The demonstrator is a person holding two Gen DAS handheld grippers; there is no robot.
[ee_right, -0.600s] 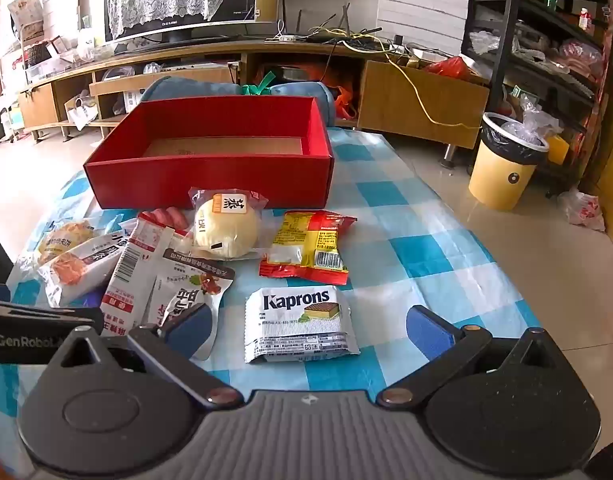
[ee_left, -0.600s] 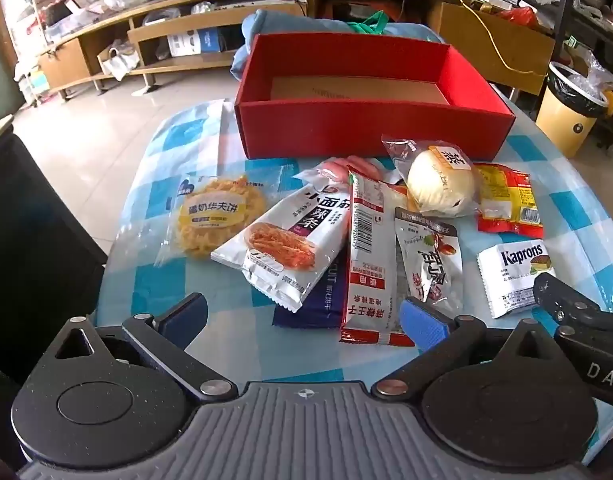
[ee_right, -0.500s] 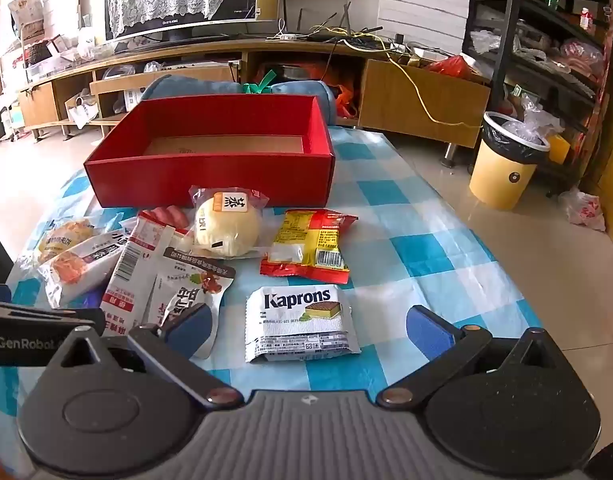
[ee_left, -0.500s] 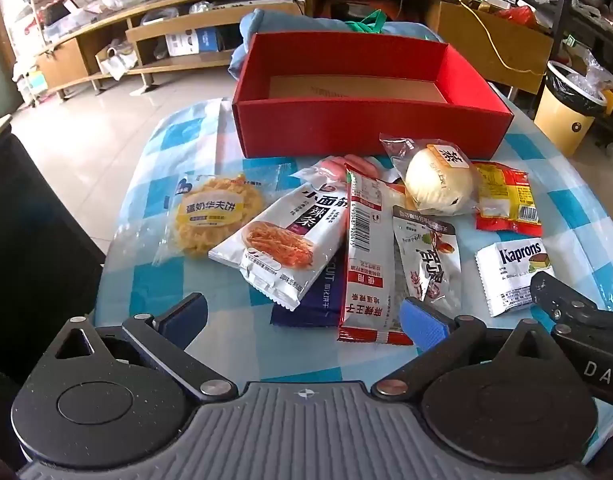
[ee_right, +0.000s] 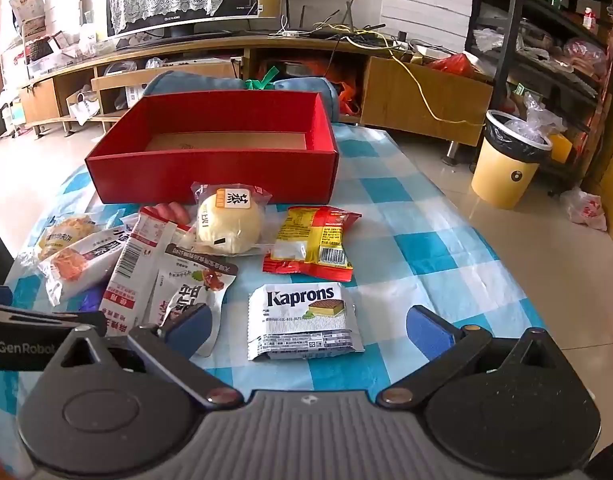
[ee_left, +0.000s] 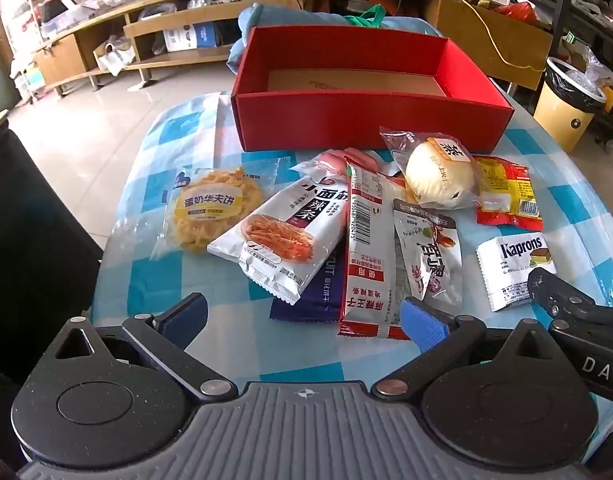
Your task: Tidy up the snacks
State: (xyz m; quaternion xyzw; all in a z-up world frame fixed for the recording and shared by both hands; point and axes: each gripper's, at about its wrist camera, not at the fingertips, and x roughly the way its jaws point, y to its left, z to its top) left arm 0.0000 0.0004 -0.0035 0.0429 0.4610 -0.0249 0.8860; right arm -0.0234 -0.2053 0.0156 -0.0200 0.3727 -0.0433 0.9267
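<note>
An empty red box (ee_left: 362,124) (ee_right: 210,172) stands at the far side of the checked table. Several snack packs lie in front of it: a waffle pack (ee_left: 212,212), a white spicy-strip pack (ee_left: 286,228), a long red-and-white pack (ee_left: 366,248), a wrapped bun (ee_left: 438,176) (ee_right: 228,220), a yellow-red pack (ee_left: 506,196) (ee_right: 312,244) and a white Kaprons pack (ee_left: 514,268) (ee_right: 302,322). My left gripper (ee_left: 302,316) is open above the near snacks. My right gripper (ee_right: 306,324) is open with the Kaprons pack between its fingers' line, apart from them.
A blue-white checked cloth (ee_right: 418,240) covers the table. A yellow bin (ee_right: 510,160) stands on the floor to the right. A wooden TV bench (ee_right: 226,52) and shelves lie behind. A dark chair edge (ee_left: 26,240) is at the left.
Both grippers have barely moved; the left view has shifted slightly. Nothing was taken hold of or let go.
</note>
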